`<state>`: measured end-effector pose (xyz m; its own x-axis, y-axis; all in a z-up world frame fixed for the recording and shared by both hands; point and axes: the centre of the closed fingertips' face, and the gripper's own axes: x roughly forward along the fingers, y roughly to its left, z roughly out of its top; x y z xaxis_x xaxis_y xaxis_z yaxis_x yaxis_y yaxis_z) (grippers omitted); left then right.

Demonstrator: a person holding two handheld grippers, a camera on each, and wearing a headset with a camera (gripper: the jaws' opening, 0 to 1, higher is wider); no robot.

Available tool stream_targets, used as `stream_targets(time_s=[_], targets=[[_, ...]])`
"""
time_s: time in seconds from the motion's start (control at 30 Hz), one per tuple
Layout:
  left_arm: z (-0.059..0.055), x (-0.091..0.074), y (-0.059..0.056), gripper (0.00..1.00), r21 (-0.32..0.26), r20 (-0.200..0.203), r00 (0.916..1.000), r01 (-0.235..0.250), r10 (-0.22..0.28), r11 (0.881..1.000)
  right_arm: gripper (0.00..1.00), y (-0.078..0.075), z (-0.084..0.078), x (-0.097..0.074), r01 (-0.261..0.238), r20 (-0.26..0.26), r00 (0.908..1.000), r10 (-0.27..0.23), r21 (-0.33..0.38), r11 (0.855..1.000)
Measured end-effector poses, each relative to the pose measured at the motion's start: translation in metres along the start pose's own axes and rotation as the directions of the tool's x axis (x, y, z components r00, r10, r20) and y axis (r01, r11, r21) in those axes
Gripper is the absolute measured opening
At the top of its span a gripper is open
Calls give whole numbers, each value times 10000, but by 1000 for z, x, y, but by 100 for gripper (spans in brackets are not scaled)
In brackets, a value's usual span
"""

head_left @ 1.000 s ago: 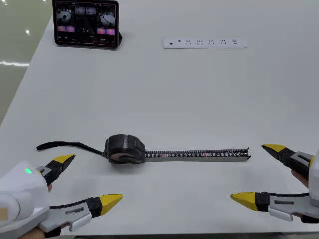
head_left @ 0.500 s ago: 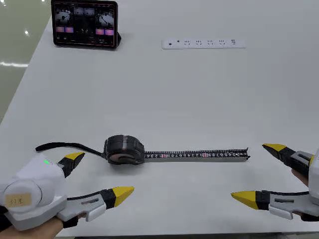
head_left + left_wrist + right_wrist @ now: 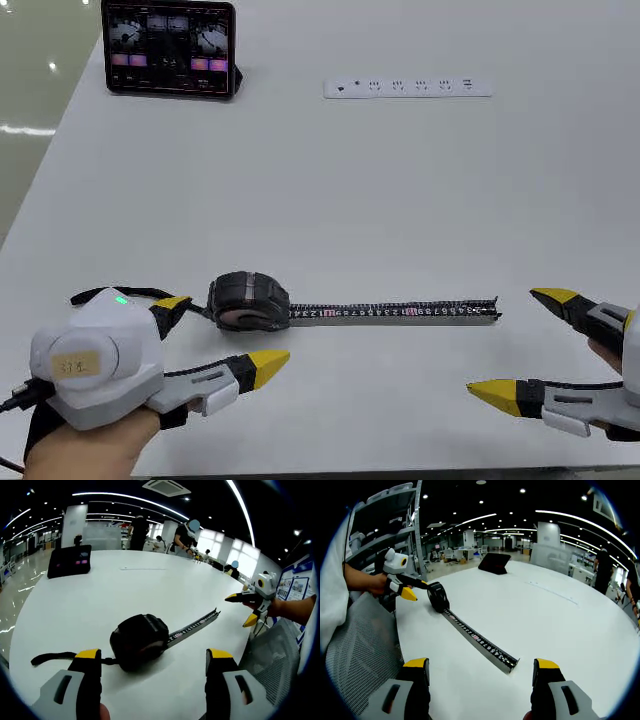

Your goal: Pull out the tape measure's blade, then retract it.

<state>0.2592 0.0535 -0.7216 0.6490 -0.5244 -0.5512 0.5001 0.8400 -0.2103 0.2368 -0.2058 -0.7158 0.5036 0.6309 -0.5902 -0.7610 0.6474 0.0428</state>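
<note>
A black tape measure [image 3: 248, 301] lies on the white table [image 3: 380, 200], its blade [image 3: 395, 312] pulled out to the right and lying flat; a black wrist strap [image 3: 110, 295] trails left. My left gripper [image 3: 230, 332] is open just left of and in front of the case [image 3: 140, 641], not touching it. My right gripper [image 3: 520, 345] is open a short way right of the blade's hooked tip [image 3: 511, 665], holding nothing. In the right gripper view the left gripper [image 3: 405, 589] sits beside the case [image 3: 438, 596].
A dark tablet [image 3: 170, 48] stands propped at the far left of the table. A white power strip [image 3: 408, 88] lies at the far middle. The table's left edge [image 3: 40, 190] drops to a glossy floor. People stand in the background [image 3: 187, 535].
My left gripper has moved right and forward, closing in on the tape measure case. The right gripper, the blade and the case have stayed put.
</note>
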Motion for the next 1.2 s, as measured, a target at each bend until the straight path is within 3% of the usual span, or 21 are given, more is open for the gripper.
stream_targets(time_s=[0.37,0.6,0.87,1.2], targets=[[5,13,-8,83,-140,-52,9999,153,-154,9998,84,-2,1,-1,16,33,10000,-16,18,10000],[8,15,-6,84,-457,19,10000,33,-32,9989,81,-3,-1,0,-24,32,10000,23,50,10000],[8,17,-4,82,-534,19,9990,-448,449,9976,74,-5,-2,4,-224,-128,9997,222,-196,9996],[10,20,-2,78,-683,89,9950,-991,999,9927,67,-20,-5,10,-699,-790,9949,624,-956,9930]])
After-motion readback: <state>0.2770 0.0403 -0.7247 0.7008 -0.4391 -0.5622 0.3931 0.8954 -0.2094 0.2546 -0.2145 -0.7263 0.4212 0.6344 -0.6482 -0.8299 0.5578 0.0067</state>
